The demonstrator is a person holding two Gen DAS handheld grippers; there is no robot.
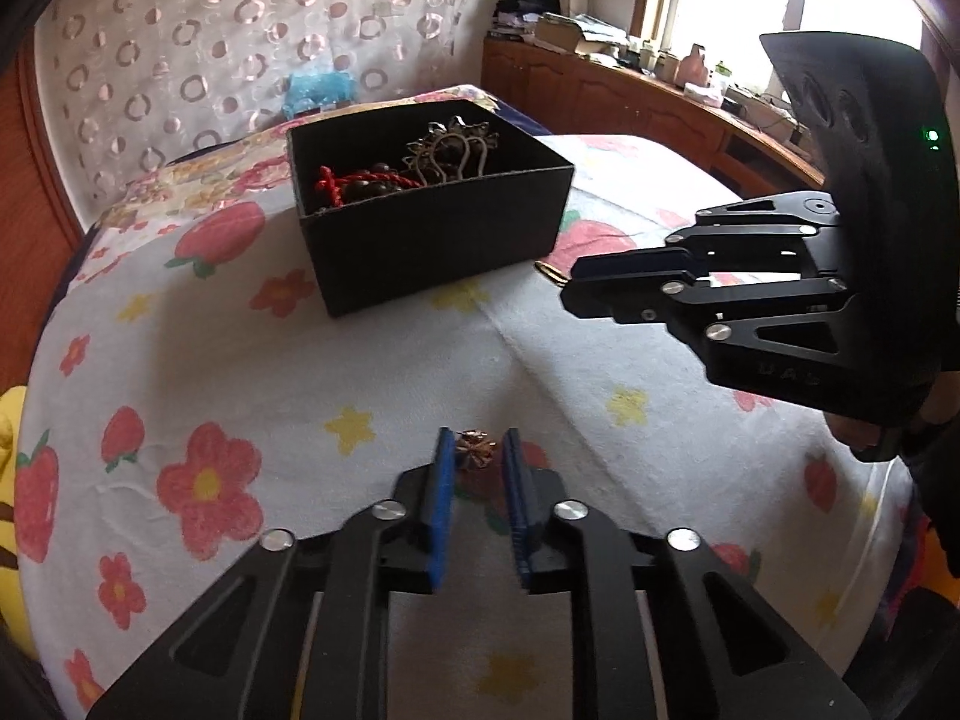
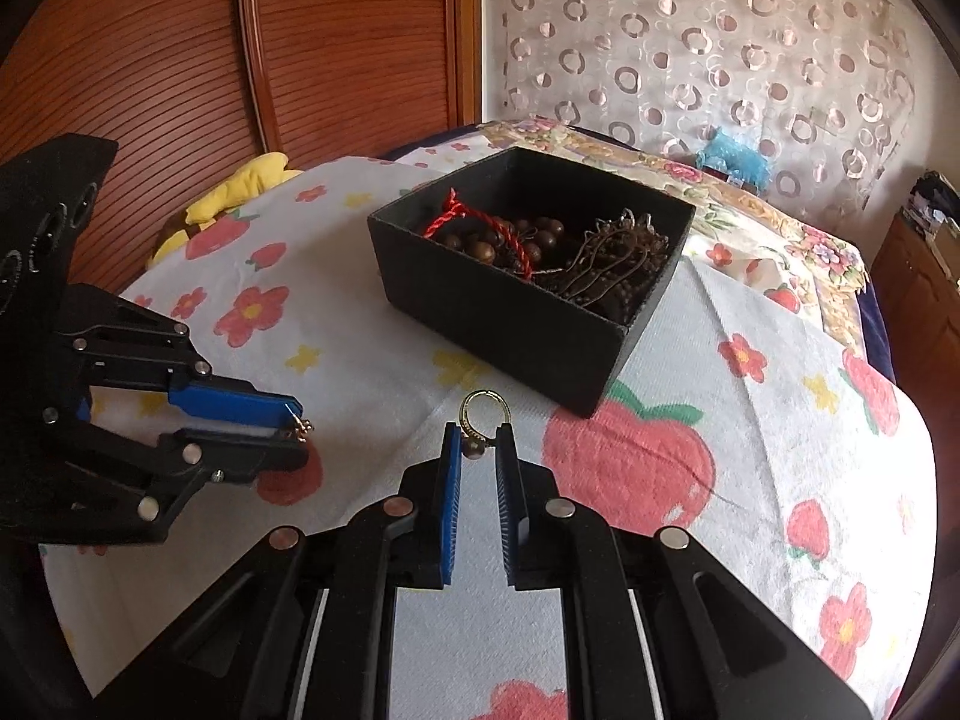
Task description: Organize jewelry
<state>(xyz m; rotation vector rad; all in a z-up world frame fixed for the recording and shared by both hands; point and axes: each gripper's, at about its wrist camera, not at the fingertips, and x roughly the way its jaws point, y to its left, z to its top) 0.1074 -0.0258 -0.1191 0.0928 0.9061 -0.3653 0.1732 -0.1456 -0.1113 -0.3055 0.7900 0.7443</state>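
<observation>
Jewelry is pinched in both of my tools, and the black square cardboard box (image 2: 528,324) sits up ahead of both of them on the bed. That is the thing that counts next, I think: the box lies straight in front of my right gripper (image 2: 478,447) and a little to the right, quite near. From my left gripper (image 1: 477,450) it is farther off, ahead and a bit to the left. So my right hand looks like the closer one to drop its piece in first.

My right gripper has its blue ridged pads (image 2: 451,480) squeezed on a thin gold ring (image 2: 483,411). The ring stands up past the tips, round and shiny, with a small dark bead at its base. My left gripper is closed on a small coppery flower-shaped piece (image 1: 476,449), spiky and shiny; in the right wrist view a tiny gold bit pokes out past its tips. I cannot tell if it is an earring or a charm.

The box has stiff, dull, dark walls and an open top. Inside are round brown wooden beads on a twisted red cord (image 2: 480,228) and a curly dark metal piece (image 2: 618,258) like bent wire. Both look loose and tangly.

Under everything is a soft, fuzzy white blanket with red flowers and strawberries (image 2: 750,420). It is squishy, so small things could sink in or roll.
</observation>
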